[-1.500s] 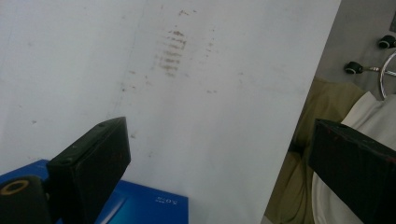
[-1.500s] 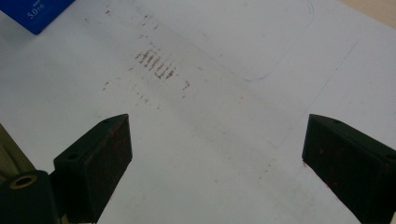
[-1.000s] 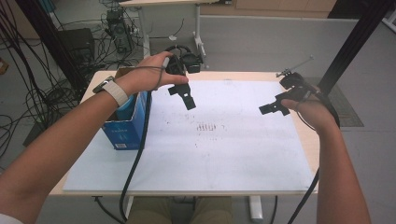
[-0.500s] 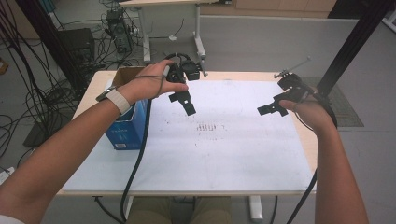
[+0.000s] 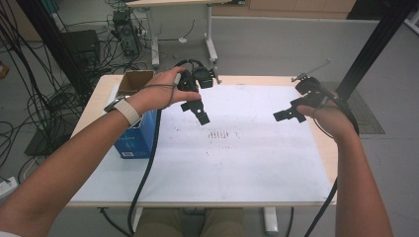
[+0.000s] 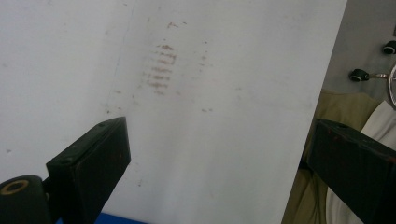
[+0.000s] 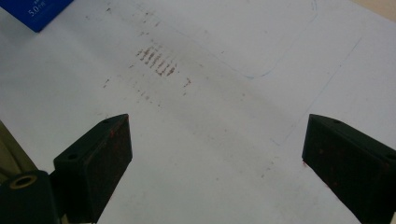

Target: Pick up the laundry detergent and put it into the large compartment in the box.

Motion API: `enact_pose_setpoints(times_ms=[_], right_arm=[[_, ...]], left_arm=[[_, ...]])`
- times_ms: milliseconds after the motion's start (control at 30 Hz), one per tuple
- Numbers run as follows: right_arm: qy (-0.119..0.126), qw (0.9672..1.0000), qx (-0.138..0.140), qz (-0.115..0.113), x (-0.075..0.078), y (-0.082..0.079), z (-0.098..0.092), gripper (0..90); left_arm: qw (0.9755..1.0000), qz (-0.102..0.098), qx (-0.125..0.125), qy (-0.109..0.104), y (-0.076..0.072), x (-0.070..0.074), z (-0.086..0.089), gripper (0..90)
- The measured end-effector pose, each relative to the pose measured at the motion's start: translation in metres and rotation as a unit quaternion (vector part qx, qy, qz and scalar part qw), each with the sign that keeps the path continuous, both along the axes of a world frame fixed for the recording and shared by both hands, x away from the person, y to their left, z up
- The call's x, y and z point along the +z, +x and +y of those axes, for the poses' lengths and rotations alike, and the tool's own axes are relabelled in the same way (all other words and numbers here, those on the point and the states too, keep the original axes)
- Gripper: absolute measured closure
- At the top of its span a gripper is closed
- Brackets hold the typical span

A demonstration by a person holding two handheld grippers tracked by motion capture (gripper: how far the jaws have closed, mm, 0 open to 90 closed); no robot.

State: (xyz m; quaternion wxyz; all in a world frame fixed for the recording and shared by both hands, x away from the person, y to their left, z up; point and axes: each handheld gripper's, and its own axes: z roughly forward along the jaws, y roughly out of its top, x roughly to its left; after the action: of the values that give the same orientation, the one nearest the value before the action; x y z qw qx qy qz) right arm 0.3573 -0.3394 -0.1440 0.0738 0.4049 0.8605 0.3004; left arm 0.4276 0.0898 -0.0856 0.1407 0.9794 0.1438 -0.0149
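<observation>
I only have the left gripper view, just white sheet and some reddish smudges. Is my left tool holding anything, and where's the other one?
Observer: The left tool holds nothing; its jaws stand wide apart above the white sheet. From the high view, the right tool hangs over the sheet's right side, also open and bare.
Operator: Anything on the table besides the sheet?
Observer: A blue box stands at the sheet's left edge, under your left forearm, with an open cardboard box behind it.
Operator: Are those smudges near the right tool?
Observer: They lie ahead of it: in the right gripper view the reddish smudges sit beyond its jaws, toward the blue box's corner.
</observation>
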Motion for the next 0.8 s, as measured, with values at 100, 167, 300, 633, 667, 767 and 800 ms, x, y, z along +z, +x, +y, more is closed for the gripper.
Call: enact_pose_setpoints(times_ms=[100, 167, 300, 633, 667, 767, 800], right_arm=[[0.001, 1.0000, 0.001, -0.001, -0.0006, -0.0006, -0.0001, 8.1], [0.002, 1.0000, 0.000, -0.001, -0.0010, -0.0009, -0.0001, 8.2], [0.001, 1.0000, 0.001, 0.000, -0.0006, -0.0008, 0.0008, 8.2], [0.000, 1.0000, 0.000, 0.001, -0.0005, -0.0006, 0.0019, 8.2], [-0.001, 1.0000, 0.001, 0.001, -0.0004, -0.0004, 0.0019, 8.2], [-0.001, 1.0000, 0.000, 0.000, -0.0003, -0.0011, 0.0013, 8.2], [-0.001, 1.0000, -0.001, 0.001, -0.0001, -0.0014, 0.0012, 8.2]], left_arm=[[1.0000, -0.001, 0.003, -0.003, -0.0009, -0.0008, 0.0018, 6.3], [1.0000, -0.001, 0.002, -0.002, -0.0010, -0.0007, 0.0015, 6.2], [1.0000, -0.002, 0.000, -0.005, -0.0009, -0.0005, 0.0023, 6.3], [1.0000, -0.002, 0.002, -0.009, 0.0000, -0.0012, 0.0058, 6.2], [0.9999, -0.003, 0.004, -0.011, -0.0002, -0.0018, 0.0067, 6.2], [0.9999, -0.002, 0.005, -0.011, 0.0008, -0.0023, 0.0070, 6.3], [0.9999, -0.002, 0.005, -0.012, 0.0007, -0.0027, 0.0071, 6.2]])
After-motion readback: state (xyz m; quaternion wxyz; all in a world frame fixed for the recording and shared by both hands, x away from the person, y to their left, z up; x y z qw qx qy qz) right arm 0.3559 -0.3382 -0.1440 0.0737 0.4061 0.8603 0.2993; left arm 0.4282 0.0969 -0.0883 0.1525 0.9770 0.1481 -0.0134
